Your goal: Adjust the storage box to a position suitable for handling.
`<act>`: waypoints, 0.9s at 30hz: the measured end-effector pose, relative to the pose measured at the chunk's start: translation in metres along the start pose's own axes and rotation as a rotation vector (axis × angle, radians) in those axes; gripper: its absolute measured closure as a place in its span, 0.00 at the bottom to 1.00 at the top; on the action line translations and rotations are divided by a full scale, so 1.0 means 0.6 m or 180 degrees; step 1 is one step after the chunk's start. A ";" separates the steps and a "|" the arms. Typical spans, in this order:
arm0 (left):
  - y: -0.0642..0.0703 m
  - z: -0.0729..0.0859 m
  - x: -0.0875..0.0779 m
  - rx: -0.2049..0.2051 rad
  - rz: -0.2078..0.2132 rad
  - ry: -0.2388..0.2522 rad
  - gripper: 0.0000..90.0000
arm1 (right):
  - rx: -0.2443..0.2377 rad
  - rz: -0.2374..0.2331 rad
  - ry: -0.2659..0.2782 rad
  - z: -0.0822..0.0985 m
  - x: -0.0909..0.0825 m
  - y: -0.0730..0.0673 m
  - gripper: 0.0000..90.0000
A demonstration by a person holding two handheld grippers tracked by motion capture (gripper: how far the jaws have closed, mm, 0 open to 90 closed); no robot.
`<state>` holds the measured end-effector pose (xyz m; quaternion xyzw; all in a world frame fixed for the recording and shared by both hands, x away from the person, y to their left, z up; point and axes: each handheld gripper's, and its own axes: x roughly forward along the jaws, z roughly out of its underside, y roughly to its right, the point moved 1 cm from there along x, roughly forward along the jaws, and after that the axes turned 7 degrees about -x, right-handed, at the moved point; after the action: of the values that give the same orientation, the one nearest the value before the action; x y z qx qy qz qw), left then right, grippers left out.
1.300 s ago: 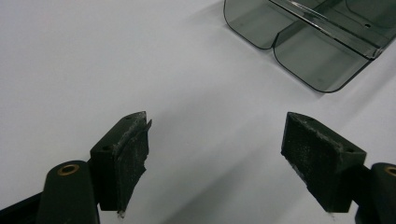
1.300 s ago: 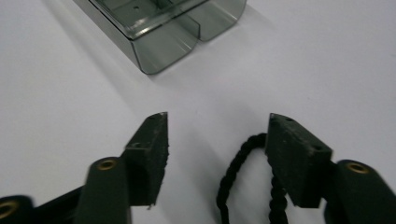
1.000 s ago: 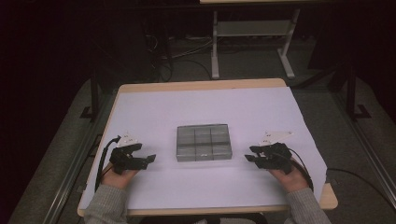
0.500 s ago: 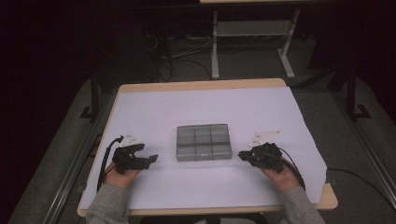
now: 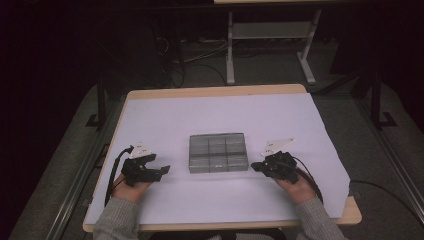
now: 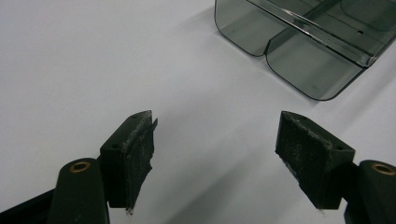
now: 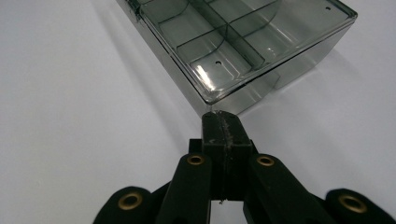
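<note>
A white-covered wooden desk (image 5: 165, 107) is carrying a smoky clear plastic compartment box (image 5: 218, 152) at centre frame. The left tongs (image 5: 164, 170) are gaping empty lower left; the right tongs (image 5: 254, 165), having just been closing on nothing, are pressing shut just beside the box's corner (image 7: 212, 100), whose dividers are showing clearly in the right gripper view.

From my left gripper view, the compartment box (image 6: 299, 42) runs off the top and right edges. In my right gripper view its far end is cut off at the top, and I can't tell whether the closed jaws touch its near corner.
</note>
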<state>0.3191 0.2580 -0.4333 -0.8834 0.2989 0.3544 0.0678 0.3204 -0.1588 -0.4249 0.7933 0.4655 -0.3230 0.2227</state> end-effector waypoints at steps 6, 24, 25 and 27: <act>0.000 0.000 0.001 -0.0011 0.0007 -0.0007 0.31 | -0.0030 -0.0002 -0.0005 -0.003 0.004 -0.002 0.99; 0.001 0.001 0.005 -0.0009 0.0015 -0.0026 0.31 | -0.0038 0.0007 0.0010 -0.007 0.007 -0.004 1.00; 0.001 0.001 0.005 -0.0001 0.0013 -0.0027 0.31 | -0.0037 0.0008 0.0009 -0.007 0.007 -0.004 0.99; 0.000 0.001 0.004 0.0016 0.0011 -0.0033 0.31 | -0.0036 0.0008 0.0010 -0.007 0.007 -0.004 1.00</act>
<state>0.3202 0.2567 -0.4354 -0.8809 0.3009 0.3583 0.0711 0.3209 -0.1524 -0.4250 0.7931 0.4667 -0.3189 0.2269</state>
